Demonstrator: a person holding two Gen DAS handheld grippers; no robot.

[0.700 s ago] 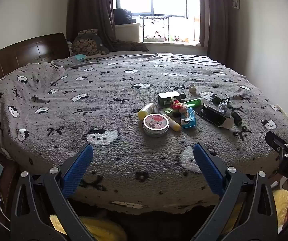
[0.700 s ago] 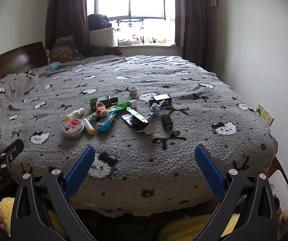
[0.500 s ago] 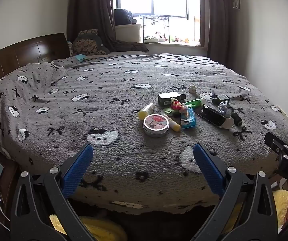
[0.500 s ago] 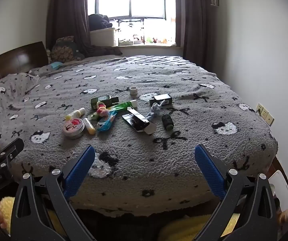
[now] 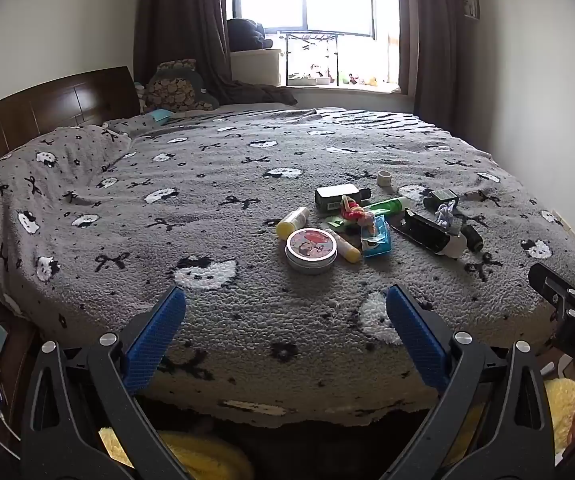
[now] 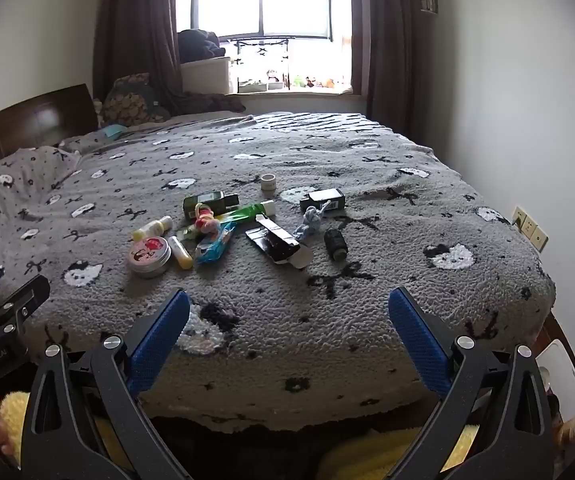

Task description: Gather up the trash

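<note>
The trash pile (image 6: pixel 231 224) lies mid-bed (image 6: pixel 367 280), well ahead of both grippers. The left gripper (image 5: pixel 285 312) and right gripper (image 6: pixel 289 312) hover with fingers spread wide, empty. Best approach: reach forward and single out one small piece.

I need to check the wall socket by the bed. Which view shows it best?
The right wrist view: the socket sits clear on the wall beside the bed. The left wrist view shows only a sliver at the bed's edge.
</note>
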